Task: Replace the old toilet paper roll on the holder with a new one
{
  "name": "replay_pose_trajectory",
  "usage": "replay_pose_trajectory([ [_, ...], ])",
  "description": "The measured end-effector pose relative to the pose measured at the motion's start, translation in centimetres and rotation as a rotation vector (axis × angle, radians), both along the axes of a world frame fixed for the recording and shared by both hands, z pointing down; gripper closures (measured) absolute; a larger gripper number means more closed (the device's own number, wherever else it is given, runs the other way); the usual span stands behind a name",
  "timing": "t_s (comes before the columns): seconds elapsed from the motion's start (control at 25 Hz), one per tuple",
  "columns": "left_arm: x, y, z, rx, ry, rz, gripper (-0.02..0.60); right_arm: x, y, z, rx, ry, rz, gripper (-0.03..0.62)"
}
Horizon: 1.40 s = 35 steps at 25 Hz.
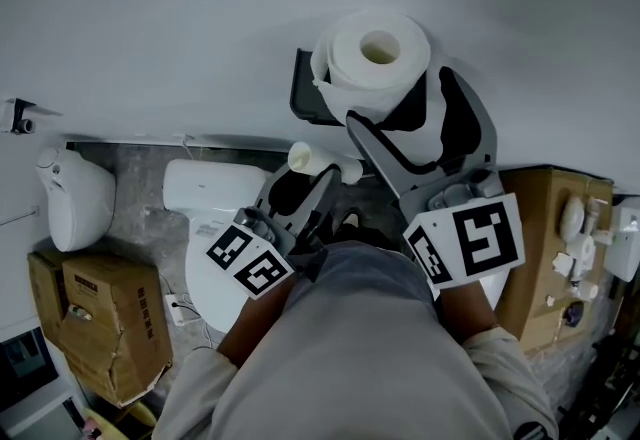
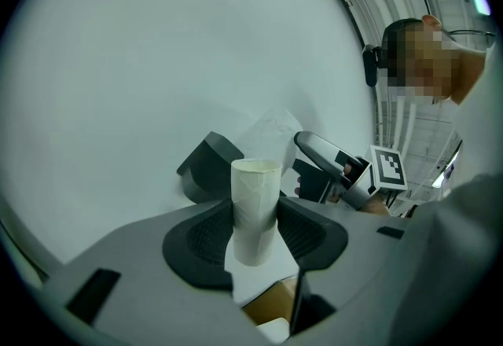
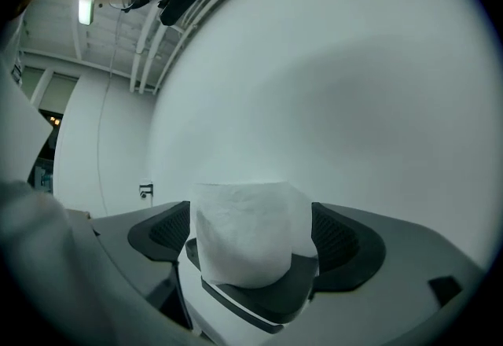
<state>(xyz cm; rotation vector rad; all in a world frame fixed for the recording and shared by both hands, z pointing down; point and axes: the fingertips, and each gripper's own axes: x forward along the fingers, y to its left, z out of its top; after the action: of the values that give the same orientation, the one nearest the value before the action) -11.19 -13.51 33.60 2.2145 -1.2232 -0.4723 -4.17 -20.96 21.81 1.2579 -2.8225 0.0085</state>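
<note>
White paper is filling the space between your right gripper's [image 1: 398,98] jaws: the new roll [image 1: 375,53] is standing on end on the dark holder [image 1: 303,88] fixed to the wall [image 1: 150,18], its core hole facing up at you. Those jaws are standing wide apart on either side of the roll, with the pads just off the paper rather than pressing it, so the holder seems to be carrying the roll's weight.

Your left gripper [image 1: 300,198] is staying lower and nearer your body, clamping the old cardboard tube [image 2: 255,203] upright between its pads.

You are, by the look of it, finishing the placing step. The next move is calling for a straight pull-back of the right gripper, keeping both jaws clear of the soft sides so the roll is not dragged off its seat. After that, the old tube is waiting to be put down somewhere.

Below you, a white toilet [image 1: 215,218] is sitting on a speckled grey floor [image 1: 140,173]. A worn cardboard box [image 1: 100,318] is lying to your left and a taller carton [image 1: 540,228] is standing to your right.
</note>
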Motion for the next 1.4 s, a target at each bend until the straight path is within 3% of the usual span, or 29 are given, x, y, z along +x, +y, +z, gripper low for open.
replay_pose_trajectory([
  [0.24,0.1,-0.2,0.6,-0.012,0.007,0.008,0.408,-2.9,-0.6,0.5,-0.02,0.039,-0.018,0.1],
  [0.6,-1.3,-0.9,0.9,-0.024,0.011,-0.007,0.408,-3.0,-3.3,1.6,-0.035,0.129,0.033,0.106],
  [0.76,-1.5,-1.2,1.0,-0.029,0.009,-0.001,0.408,-2.8,-3.5,1.6,-0.028,0.13,0.035,0.151],
  [1.4,-0.4,-0.7,0.8,-0.028,0.018,0.03,0.408,-1.0,-1.6,-0.1,-0.016,0.054,0.003,0.157],
])
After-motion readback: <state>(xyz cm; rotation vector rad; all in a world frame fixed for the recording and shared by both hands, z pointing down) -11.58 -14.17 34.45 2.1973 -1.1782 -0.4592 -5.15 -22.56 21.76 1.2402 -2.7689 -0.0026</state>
